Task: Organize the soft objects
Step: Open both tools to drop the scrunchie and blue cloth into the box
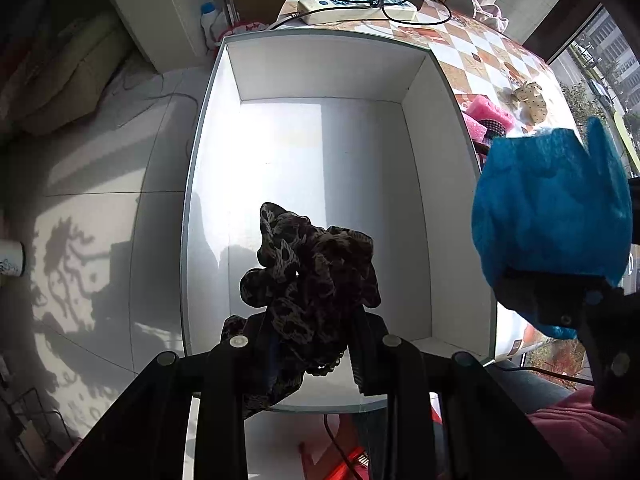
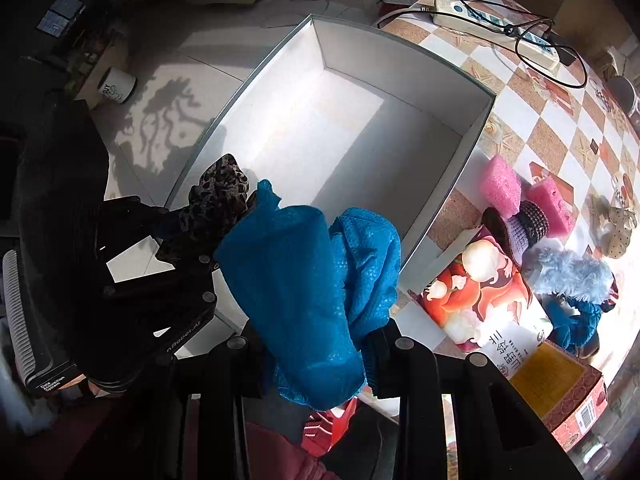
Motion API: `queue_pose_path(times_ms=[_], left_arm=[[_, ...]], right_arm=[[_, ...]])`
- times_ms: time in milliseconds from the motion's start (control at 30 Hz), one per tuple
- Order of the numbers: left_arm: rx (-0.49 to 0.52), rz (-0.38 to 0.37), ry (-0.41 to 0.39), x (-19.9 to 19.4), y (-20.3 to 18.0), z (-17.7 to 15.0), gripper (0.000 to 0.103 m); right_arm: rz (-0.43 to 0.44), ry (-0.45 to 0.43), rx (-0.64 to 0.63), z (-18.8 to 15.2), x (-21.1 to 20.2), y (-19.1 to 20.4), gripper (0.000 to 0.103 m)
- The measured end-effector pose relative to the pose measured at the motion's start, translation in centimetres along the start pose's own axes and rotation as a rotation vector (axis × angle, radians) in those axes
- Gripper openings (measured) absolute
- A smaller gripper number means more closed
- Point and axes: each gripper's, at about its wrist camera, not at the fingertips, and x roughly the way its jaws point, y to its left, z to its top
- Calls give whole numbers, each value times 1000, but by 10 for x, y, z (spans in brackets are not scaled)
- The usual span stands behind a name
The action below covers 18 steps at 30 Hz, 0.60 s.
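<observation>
Left tool (image 1: 308, 344) was clamped on the leopard scrunchie (image 1: 310, 268), poised over the empty white box (image 1: 320, 60); right tool (image 2: 316, 344) gripped the blue cloth (image 2: 308, 280) at its near rim. Drop-off step: next, I judged, release both inside.

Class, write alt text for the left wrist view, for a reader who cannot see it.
The left claw is shut on a dark leopard-print scrunchie over an open white box that has nothing inside. At right, the right claw holds a blue cloth beside the box, above a checked tablecloth.
</observation>
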Motion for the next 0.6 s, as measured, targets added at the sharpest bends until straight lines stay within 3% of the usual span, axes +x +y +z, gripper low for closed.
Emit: queue_pose_path(times_ms=[600], left_arm=[[-8, 7, 23, 7, 0, 1, 32]], right_arm=[[5, 3, 2, 0, 4, -3, 35]])
